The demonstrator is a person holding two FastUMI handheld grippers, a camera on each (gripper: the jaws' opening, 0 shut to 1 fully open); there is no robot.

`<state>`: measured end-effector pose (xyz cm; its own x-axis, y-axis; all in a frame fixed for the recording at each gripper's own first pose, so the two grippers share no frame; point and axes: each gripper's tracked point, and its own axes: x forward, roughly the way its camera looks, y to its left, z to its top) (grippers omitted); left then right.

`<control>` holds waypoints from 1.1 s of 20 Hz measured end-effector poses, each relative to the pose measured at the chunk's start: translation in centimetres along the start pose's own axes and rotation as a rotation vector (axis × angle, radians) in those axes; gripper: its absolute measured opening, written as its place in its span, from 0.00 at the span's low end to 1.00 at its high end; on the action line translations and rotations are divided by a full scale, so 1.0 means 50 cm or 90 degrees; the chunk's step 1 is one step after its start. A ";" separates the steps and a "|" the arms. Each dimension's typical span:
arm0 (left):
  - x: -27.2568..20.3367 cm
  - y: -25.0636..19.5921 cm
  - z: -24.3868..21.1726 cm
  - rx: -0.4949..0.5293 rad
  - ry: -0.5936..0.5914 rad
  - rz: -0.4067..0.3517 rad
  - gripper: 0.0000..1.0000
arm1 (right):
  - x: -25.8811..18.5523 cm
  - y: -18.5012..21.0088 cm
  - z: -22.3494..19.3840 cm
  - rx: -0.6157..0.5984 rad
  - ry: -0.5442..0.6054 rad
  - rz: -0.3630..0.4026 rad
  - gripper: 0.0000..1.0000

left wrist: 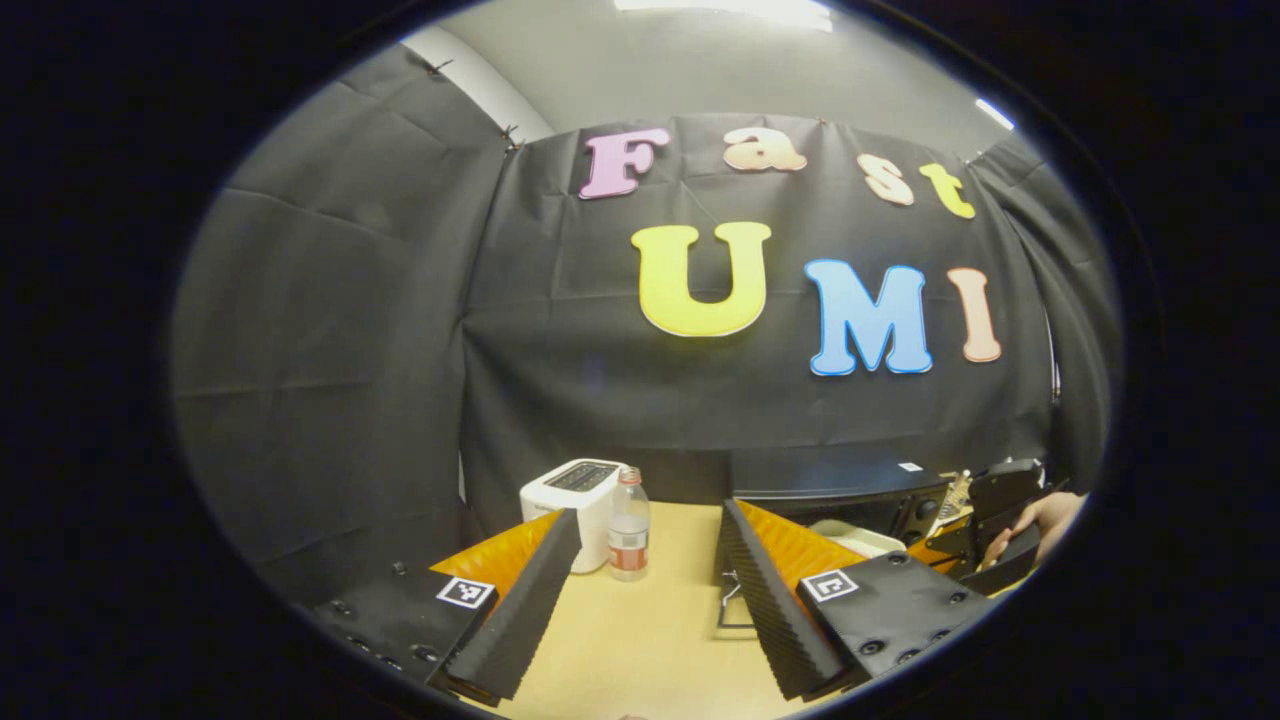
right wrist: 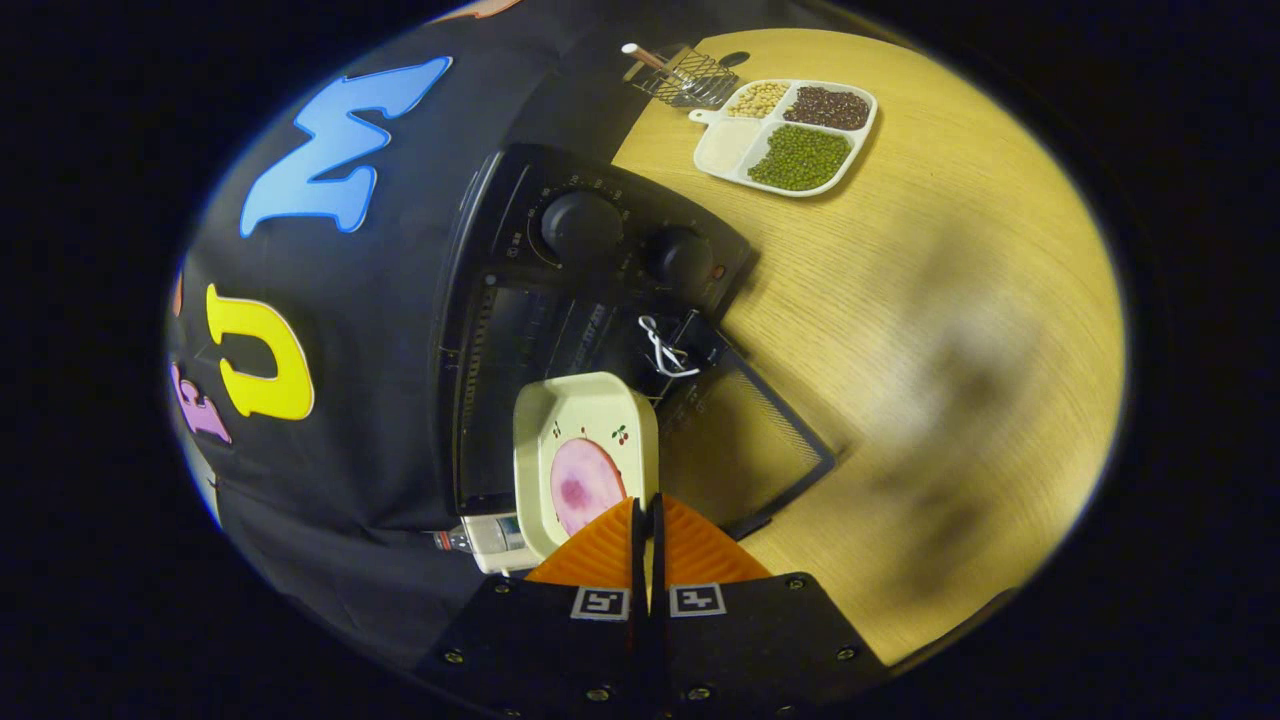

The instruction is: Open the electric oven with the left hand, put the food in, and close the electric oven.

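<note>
In the right gripper view the right gripper (right wrist: 645, 510) has its two fingers pressed close together, pinching the near rim of a cream square plate (right wrist: 560, 420) that carries a round pink slice of food (right wrist: 582, 485). The plate sits straight ahead of the fingertips, in front of the open mouth of the black electric oven (right wrist: 500, 340). The oven's door (right wrist: 745, 440) lies dropped open just to the right of the plate, over the wooden table (right wrist: 950, 330). Beyond the plate, two round knobs (right wrist: 582, 225) sit on the oven's control panel. Farther off on the table there's a divided tray of beans (right wrist: 790, 135) with a small wire rack (right wrist: 690, 75) beside it. A bottle (right wrist: 490, 535) peeks out just left of the fingers, under the plate's edge.

Over in the left gripper view, the left gripper (left wrist: 645, 590) hangs above the table with its fingers spread wide, gripping nothing. Ahead, between the fingers, stands a clear bottle with a red label, and touching or just beside it on the left a white toaster (left wrist: 572, 490). To the right, behind the right-hand finger, sits the dark oven, with a hand (left wrist: 1040, 520) on the other gripper at the far right edge.
</note>
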<state>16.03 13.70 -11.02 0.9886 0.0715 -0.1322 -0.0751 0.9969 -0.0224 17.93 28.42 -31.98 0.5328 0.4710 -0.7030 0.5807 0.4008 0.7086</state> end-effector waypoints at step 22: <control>-0.035 0.184 -0.006 0.023 0.023 0.108 0.96 | 0.170 0.107 0.043 0.230 -0.164 0.075 0.05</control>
<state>13.54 22.75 -11.29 0.9566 0.2389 -0.1669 -0.2357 0.9710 0.0389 26.88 32.88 -34.31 0.7175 0.2678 -0.6430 0.6595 0.0356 0.7508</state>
